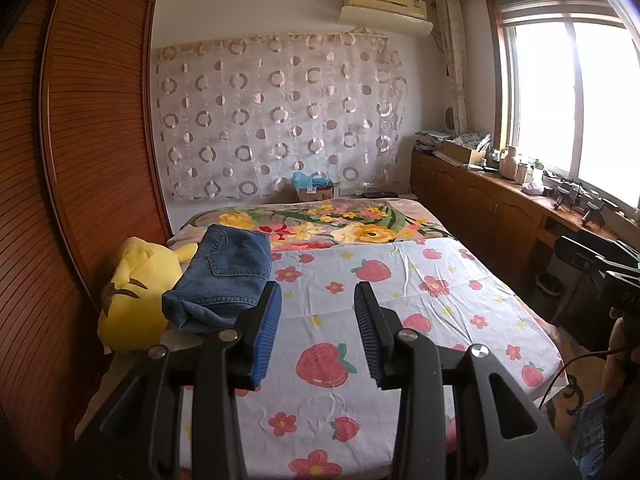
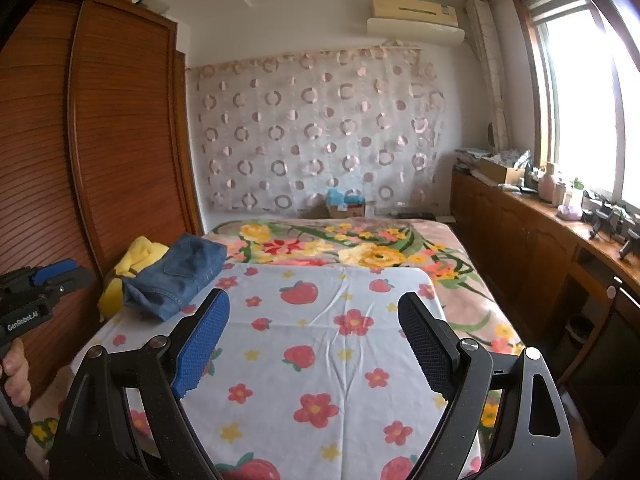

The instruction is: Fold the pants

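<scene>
Folded blue jeans (image 1: 224, 276) lie at the left edge of the bed, resting partly on a yellow plush toy (image 1: 136, 292). They also show in the right wrist view (image 2: 176, 276). My left gripper (image 1: 318, 300) is open and empty, held above the strawberry-print sheet (image 1: 400, 320) just right of the jeans. My right gripper (image 2: 314, 312) is open wide and empty above the same sheet (image 2: 320, 360), to the right of the jeans. The left gripper also shows at the left edge of the right wrist view (image 2: 48, 276).
A wooden louvred wardrobe (image 1: 80, 160) stands close along the bed's left side. A floral blanket (image 1: 320, 224) covers the far half of the bed. A wooden cabinet counter (image 1: 500, 200) with bottles and boxes runs under the window on the right.
</scene>
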Motion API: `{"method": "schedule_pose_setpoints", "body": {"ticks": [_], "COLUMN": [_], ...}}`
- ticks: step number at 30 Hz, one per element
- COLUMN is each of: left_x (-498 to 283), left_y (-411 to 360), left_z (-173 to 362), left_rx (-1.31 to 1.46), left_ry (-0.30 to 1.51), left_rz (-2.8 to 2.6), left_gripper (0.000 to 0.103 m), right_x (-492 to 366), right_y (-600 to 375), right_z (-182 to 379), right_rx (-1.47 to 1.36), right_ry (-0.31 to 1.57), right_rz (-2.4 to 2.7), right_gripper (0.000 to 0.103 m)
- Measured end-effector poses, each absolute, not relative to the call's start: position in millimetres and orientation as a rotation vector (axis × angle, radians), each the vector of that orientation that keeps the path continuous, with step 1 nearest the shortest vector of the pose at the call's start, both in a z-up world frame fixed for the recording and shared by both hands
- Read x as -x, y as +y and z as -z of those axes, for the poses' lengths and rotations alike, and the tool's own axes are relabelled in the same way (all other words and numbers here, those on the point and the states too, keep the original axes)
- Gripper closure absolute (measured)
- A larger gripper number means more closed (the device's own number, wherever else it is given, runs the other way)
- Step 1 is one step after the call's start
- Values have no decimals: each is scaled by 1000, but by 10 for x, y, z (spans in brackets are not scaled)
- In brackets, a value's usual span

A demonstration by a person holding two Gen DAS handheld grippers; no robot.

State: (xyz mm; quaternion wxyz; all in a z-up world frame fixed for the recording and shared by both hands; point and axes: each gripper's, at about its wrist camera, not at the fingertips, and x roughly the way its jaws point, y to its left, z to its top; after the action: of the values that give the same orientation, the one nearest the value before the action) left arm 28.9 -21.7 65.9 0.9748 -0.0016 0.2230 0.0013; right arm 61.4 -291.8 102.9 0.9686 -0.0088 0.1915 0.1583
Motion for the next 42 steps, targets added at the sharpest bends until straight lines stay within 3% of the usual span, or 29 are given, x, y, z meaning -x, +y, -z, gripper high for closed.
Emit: {"method": "schedule_pose_setpoints", "body": {"ticks": [42], "left_x": [-279], "left_y": [-197], "left_z": [-655], "left_rx": [7], "left_ry": [451], "left_rz": [-2], "left_gripper": [64], "right_x": [-587], "right_y": [-2937], "right_z": [-1015], "right_rx": [22], "right_ry": [390], "right_rz": [-313], "right_gripper": [15]}}
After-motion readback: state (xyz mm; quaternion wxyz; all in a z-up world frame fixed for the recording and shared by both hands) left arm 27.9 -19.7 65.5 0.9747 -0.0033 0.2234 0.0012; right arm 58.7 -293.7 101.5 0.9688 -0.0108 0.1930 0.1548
